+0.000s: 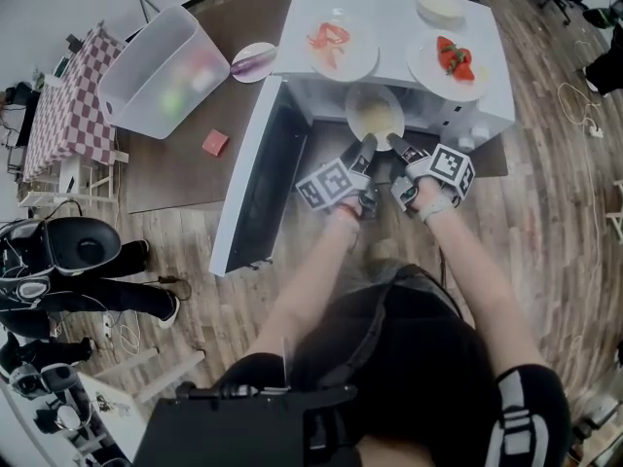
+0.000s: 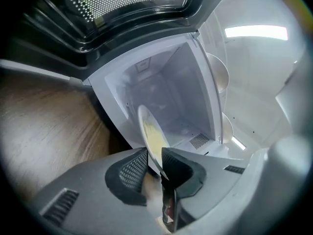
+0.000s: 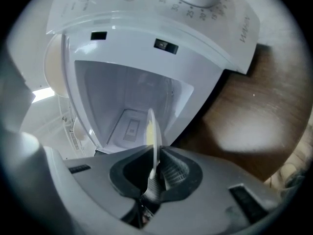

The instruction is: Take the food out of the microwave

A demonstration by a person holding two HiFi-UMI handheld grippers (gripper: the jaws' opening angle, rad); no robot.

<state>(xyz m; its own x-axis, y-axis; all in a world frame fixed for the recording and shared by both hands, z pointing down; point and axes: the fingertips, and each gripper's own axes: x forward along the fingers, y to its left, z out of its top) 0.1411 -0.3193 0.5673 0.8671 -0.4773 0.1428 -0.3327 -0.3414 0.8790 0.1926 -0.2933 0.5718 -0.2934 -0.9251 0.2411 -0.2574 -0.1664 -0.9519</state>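
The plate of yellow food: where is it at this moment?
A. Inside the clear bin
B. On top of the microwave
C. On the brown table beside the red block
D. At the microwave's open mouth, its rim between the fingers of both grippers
D: the plate sits at the open front of the microwave, its rim between the fingers of the left gripper and the right gripper.

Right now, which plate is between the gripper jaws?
The plate of yellow food at the microwave mouth; the other plates lie outside it, untouched.
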